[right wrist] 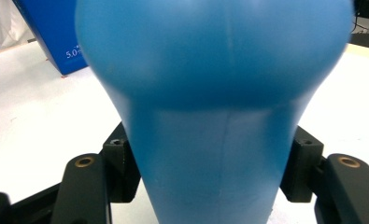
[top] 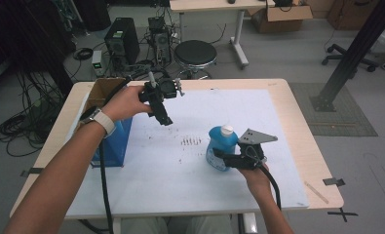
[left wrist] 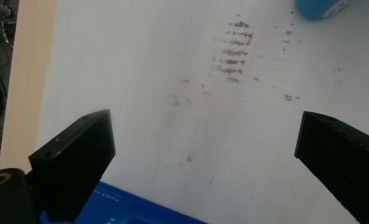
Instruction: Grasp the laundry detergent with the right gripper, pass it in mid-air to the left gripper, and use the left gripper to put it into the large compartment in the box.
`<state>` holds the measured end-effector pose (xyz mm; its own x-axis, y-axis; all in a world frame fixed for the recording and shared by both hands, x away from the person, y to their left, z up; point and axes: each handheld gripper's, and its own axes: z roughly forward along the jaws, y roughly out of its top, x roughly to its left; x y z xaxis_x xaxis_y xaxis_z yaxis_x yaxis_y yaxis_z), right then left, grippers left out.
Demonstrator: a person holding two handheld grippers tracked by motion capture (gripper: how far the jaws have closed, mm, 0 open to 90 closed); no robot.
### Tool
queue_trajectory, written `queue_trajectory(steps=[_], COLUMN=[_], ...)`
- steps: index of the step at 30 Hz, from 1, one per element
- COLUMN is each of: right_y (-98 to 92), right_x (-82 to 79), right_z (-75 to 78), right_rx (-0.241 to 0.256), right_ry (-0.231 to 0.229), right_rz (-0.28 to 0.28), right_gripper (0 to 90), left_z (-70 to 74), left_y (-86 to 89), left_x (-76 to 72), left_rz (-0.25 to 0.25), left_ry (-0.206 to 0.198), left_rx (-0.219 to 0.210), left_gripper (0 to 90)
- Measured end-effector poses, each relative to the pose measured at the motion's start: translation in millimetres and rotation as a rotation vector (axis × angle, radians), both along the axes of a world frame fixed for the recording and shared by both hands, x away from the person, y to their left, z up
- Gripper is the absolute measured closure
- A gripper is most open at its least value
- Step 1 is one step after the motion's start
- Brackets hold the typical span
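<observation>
- Two tools are at work over a white sheet (top: pixel 156 170) that covers most of the pale wooden worktop (top: pixel 304 141).
- Right tool (top: pixel 229 158), lower right of centre in the high view: its jaws press against both sides of a blue bottle (top: pixel 221 146) with a white cap (top: pixel 227 130), gripping it low on the body.
- In the right gripper view the blue bottle (right wrist: pixel 210 116) takes up the middle of the frame, narrow where the jaws clamp it and swelling wider towards the top of the frame.
- Whether the bottle's base rests on the sheet or hangs just above it cannot be told.
- Left tool (top: pixel 163 117), upper centre-left of the high view, is held above the sheet and tilted downwards; its jaws stand wide apart with nothing between them.
- In the left gripper view brown smudges (left wrist: pixel 233 51) mark the sheet at upper centre, and an edge of the bottle (left wrist: pixel 320 9) shows at the top right.
- A blue box (top: pixel 114 141) stands at the left of the worktop, just beside a brown cardboard box (top: pixel 100 92) behind it.
- The bottle is well apart from both boxes, with the smudges (top: pixel 191 141) between.
</observation>
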<state>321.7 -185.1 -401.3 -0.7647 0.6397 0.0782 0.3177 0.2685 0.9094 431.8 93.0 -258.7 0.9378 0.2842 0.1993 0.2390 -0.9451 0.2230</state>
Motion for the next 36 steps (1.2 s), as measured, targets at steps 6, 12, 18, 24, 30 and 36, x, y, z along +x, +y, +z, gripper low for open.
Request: queue_trajectory(steps=[6,12,18,24,30,36], right_y=[0.6,1.4,2.2,0.6,-4.9,-9.2], right_x=[-0.8,-2.4,-5.0,-5.5,-6.7,-7.6], right_z=[-0.1,0.5,1.7,5.8,16.7,25.4], right_rx=[0.002,-0.018,-0.053,-0.068,-0.072,-0.062], right_ry=[-0.005,-0.029,-0.06,-0.061,-0.061,-0.053], right_rz=[0.008,0.009,0.006,0.019,0.056,0.102], right_gripper=[40.4,42.2,44.4,44.7,44.7,44.7], left_z=[-0.1,-0.3,0.5,2.6,6.8,9.1], left_y=[0.5,0.7,0.6,-0.8,-2.9,-4.3], left_x=[-0.3,-0.3,-1.0,-3.9,-10.3,-16.3], left_rz=[0.002,0.004,0.0,-0.004,-0.018,-0.024], left_ry=[0.001,0.0,-0.001,-0.002,-0.01,-0.008], left_rx=[-0.001,0.0,0.001,0.0,0.001,0.009], left_gripper=[5.6,5.5,5.6,5.6,5.6,5.6])
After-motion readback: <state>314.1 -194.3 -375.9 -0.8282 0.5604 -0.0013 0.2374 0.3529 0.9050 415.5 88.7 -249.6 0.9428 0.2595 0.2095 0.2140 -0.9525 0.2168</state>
